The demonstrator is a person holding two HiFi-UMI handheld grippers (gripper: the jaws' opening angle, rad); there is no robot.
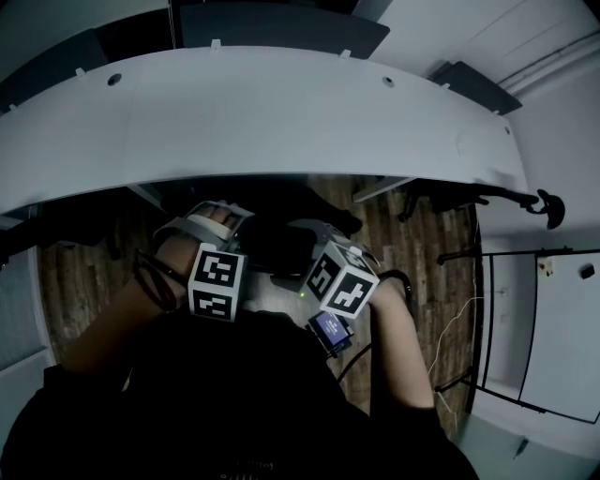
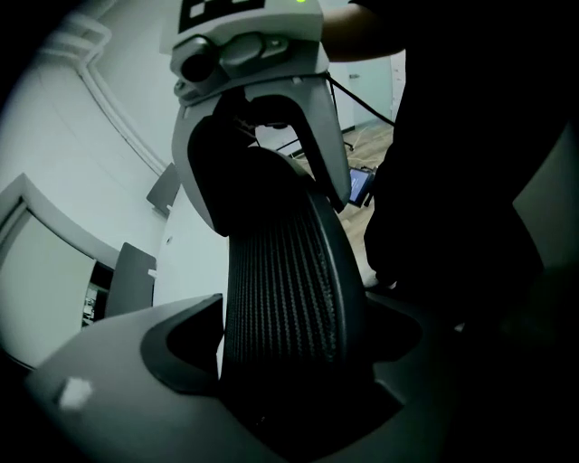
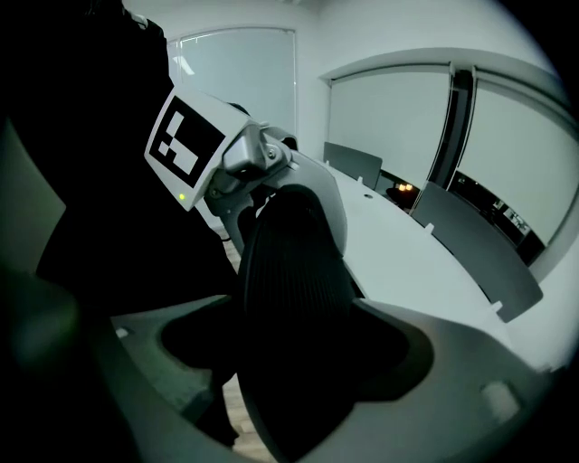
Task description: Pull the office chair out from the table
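The office chair's black mesh backrest (image 1: 277,246) is tucked in at the near edge of the curved white table (image 1: 281,112). Both grippers sit at its top edge. The left gripper (image 1: 221,217) straddles the backrest (image 2: 285,271), with a gap showing on each side between the mesh and its jaws, so it stands open (image 2: 289,357). The right gripper (image 1: 311,232) straddles the same backrest (image 3: 294,271) in the same way, also open (image 3: 289,362). Each gripper view shows the other gripper at the far end of the backrest's top.
Dark chairs (image 1: 281,23) stand along the table's far side. Another chair's arm and base (image 1: 487,199) stick out at the right. A white board on a black frame (image 1: 544,319) stands farther right. The floor (image 1: 417,248) is wood. The person's body fills the near side.
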